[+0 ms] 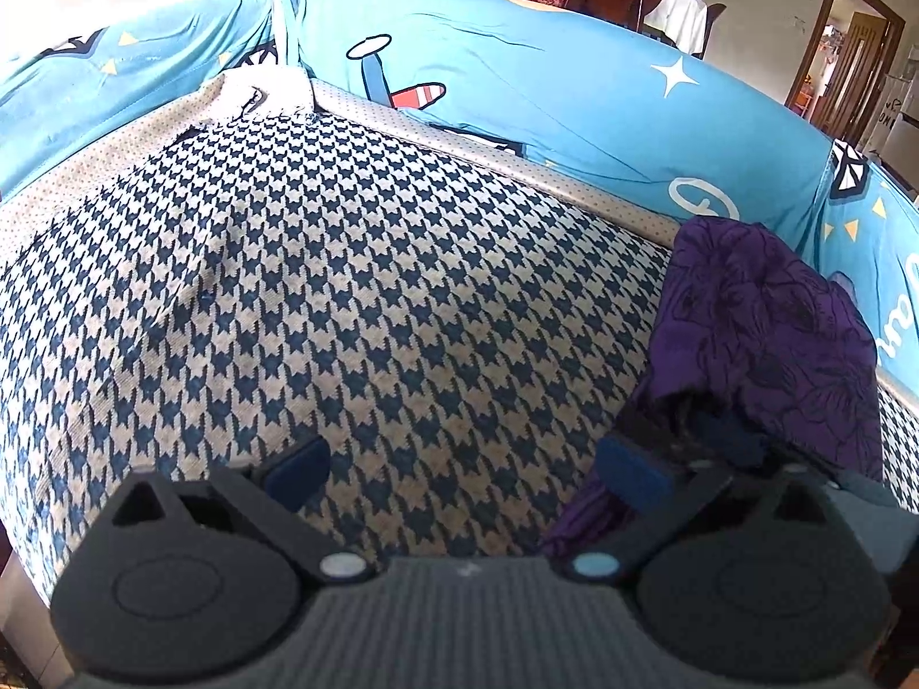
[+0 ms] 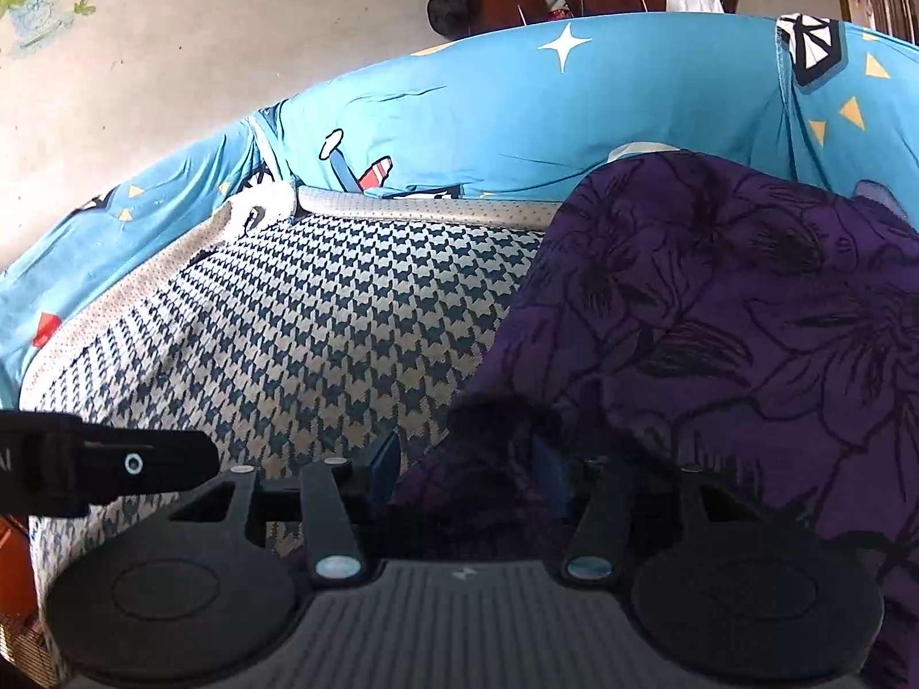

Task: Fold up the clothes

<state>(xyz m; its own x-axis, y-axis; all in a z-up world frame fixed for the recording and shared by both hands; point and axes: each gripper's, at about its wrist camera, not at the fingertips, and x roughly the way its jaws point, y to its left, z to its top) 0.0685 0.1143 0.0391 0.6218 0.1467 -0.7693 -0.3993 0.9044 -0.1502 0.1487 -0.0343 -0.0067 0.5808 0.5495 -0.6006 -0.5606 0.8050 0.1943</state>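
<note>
At the bottom of the right wrist view, the right claw (image 2: 468, 473) is clamped on a bunch of the purple garment (image 2: 718, 310), lifted at right. The left claw (image 1: 462, 468) stands apart over the checked cushion (image 1: 344, 287). Judging by this, spreading comes next: the left takes the other edge, then both lay it flat before the blue cover (image 1: 545, 86).

Purple garment (image 2: 718, 316): soft matt cloth (floral print).

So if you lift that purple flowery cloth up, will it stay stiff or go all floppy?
Probably floppy: the purple cloth already sags in soft folds and drapes over the right hand-held gripper. It looks thin, so likely light for its size. It may slide a bit on the checked cushion, and loose parts would likely dangle when lifted.
</note>
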